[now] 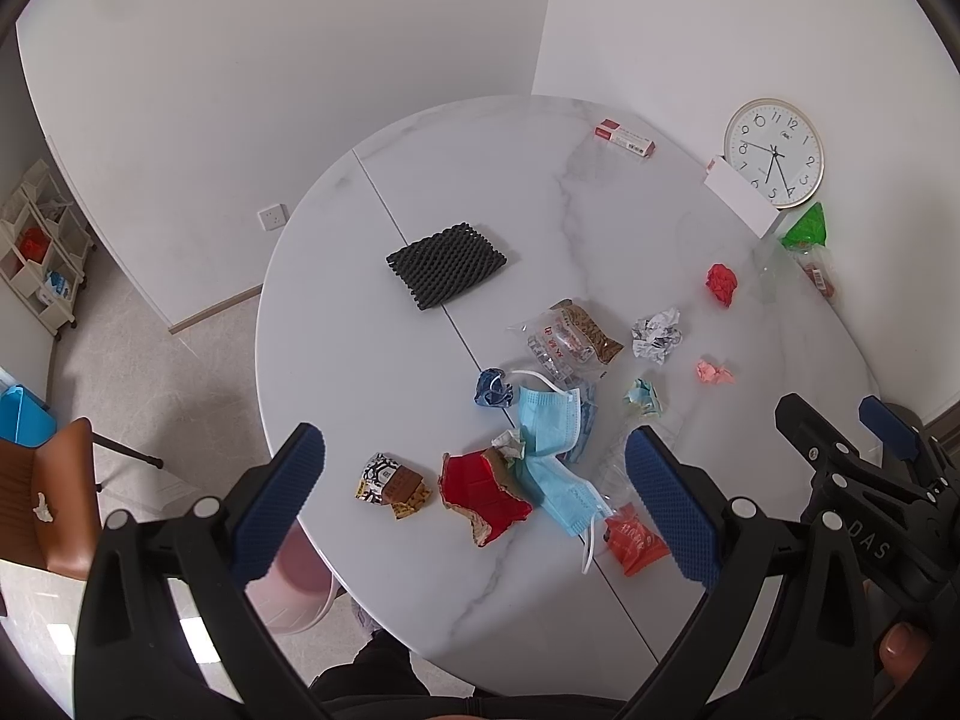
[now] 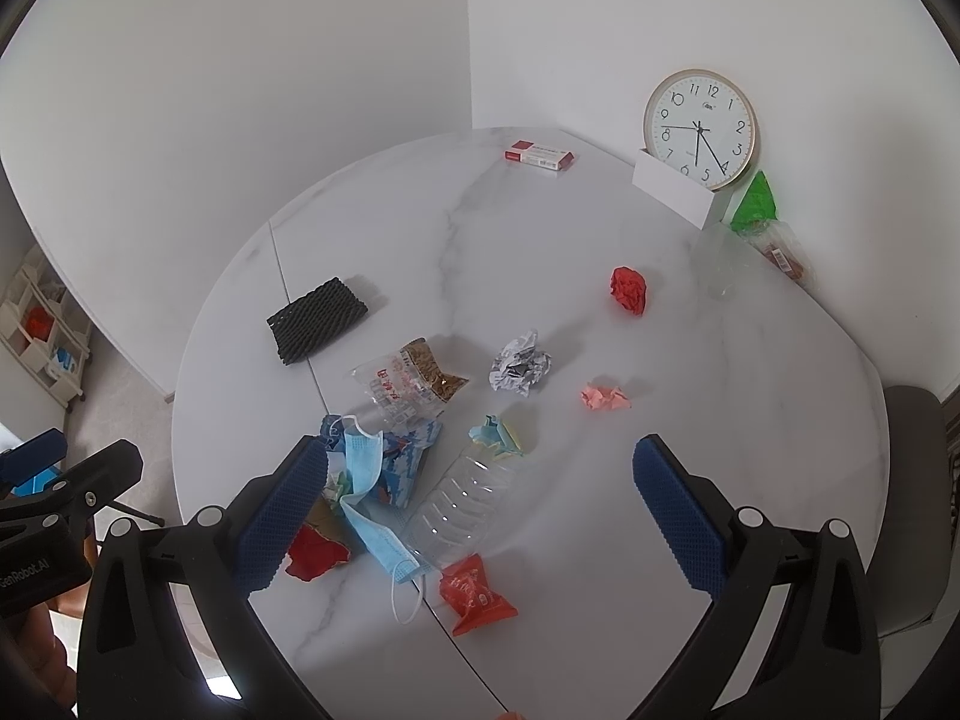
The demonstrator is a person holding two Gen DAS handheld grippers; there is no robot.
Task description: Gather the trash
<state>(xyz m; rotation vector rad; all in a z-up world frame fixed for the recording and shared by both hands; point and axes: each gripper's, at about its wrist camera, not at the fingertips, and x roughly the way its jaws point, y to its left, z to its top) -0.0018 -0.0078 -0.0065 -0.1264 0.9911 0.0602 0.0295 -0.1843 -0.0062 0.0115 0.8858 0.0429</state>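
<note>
The round white marble table (image 1: 420,192) carries all the trash. A wall clock (image 1: 774,151) stands in a white holder (image 2: 675,187) at the far right edge. A black mesh mat (image 1: 447,264) lies near the table's centre seam. A clear plastic bottle (image 2: 465,495) lies on its side toward the near edge. Two blue face masks (image 1: 555,426) overlap beside it, touching a torn red wrapper (image 1: 483,489). A clear snack bag (image 1: 567,336) sits between the masks and the mat. A red-and-white box (image 1: 624,140) lies at the far edge. Smaller items: an orange packet (image 2: 474,594) at the near edge, a black-and-white crumpled paper (image 2: 519,363), a red paper ball (image 2: 629,290), a brown snack packet (image 1: 393,483) near the left edge, and a pink paper scrap (image 2: 606,398).

The left gripper (image 1: 474,501) hangs above the near edge, jaws spread wide, holding nothing. The right gripper (image 2: 480,507) is likewise spread and empty, above the bottle.
</note>
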